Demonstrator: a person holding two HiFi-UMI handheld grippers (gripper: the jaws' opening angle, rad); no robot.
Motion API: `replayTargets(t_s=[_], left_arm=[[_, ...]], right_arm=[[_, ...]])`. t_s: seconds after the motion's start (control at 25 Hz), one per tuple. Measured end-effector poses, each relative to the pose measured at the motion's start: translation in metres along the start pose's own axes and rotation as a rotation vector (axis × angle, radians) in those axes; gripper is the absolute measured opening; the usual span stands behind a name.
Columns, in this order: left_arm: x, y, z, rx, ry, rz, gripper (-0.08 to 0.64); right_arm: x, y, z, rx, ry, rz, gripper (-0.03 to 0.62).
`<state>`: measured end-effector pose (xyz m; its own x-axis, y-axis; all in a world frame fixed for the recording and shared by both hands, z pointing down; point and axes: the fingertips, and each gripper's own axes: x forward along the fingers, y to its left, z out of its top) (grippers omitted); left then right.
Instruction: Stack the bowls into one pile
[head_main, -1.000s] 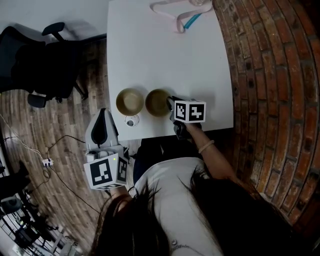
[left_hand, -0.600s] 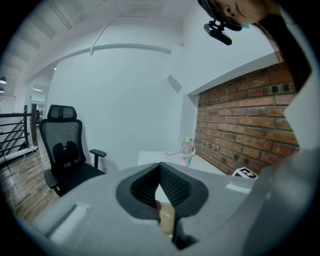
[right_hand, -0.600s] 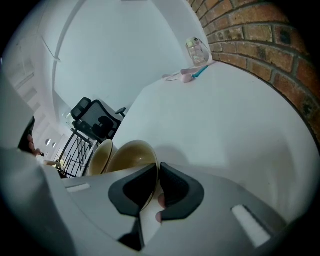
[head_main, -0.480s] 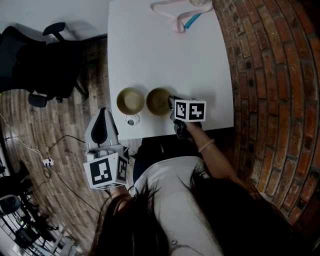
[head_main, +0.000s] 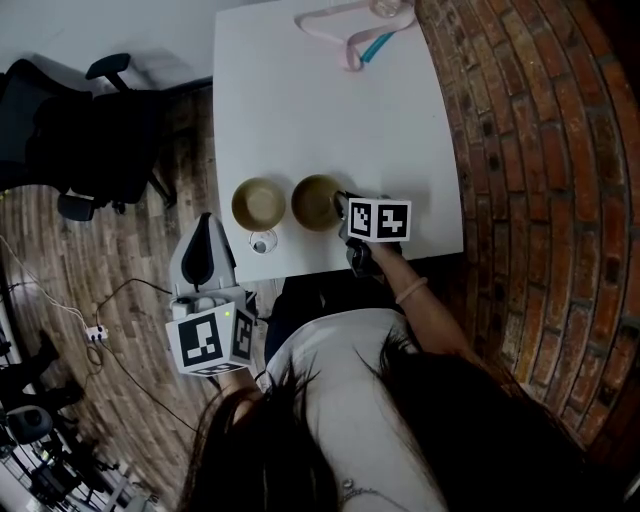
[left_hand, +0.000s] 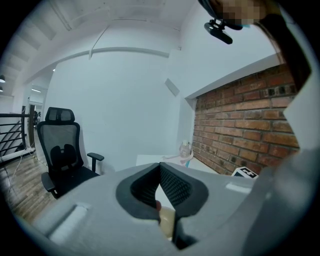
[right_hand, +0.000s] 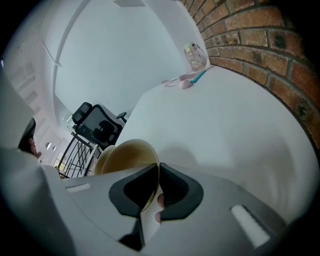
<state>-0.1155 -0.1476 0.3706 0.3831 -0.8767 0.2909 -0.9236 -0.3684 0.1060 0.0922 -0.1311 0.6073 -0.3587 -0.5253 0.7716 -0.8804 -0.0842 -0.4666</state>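
Currently pinching the right bowl (head_main: 318, 203) by its near rim with the right gripper (head_main: 345, 218): clenched on the wall, one pad inside, one outside, as seen in the right gripper view. Sensible grip, since it leaves the underside free to drop into the other bowl. Can't tell whether lifted or resting on the worktop (head_main: 330, 110); looks resting or barely tipped.

Sitting just beside the left bowl (head_main: 259, 203), rims close together, both near the front edge of the worktop. Nothing nested yet.

Holding the left gripper (head_main: 206, 235) off the worktop's front-left corner, pads pressed together on nothing in the left gripper view. Probably parked there because one gripper is enough and it keeps the path between the bowls clear.

Judging this as the start of lift-and-nest. Next: lift clear of the neighbouring rim, carry left, lower in centred.

Risks:
- Thin-rim pinch, so expect the bowl to swing or slip if tilted.
- Small clear thing (head_main: 263, 241) just in front of the left bowl, so avoid clipping it.
- Hanger (right_hand: 182, 82) and bottle (right_hand: 195, 56) at the far end, well apart, no concern.
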Motion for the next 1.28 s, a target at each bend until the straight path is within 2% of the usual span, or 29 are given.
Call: replayTargets(t_s=[0.32,0.6,1.28], left_arm=[[-0.002,-0.004,0.007,0.002,-0.034,-0.018,0.000],[-0.007,-0.002,0.013,-0.008,-0.069,-0.006,0.000],[-0.035,0.026,0.018,-0.037,-0.111,0.091,0.000]], right_arm=[[-0.010,0.005,0.005,-0.022,-0.018,0.000,0.019],[-0.015,0.009,0.009,-0.047,-0.025,0.008,0.020],[-0.008,0.045,0.016,-0.129,-0.009,0.057,0.019]])
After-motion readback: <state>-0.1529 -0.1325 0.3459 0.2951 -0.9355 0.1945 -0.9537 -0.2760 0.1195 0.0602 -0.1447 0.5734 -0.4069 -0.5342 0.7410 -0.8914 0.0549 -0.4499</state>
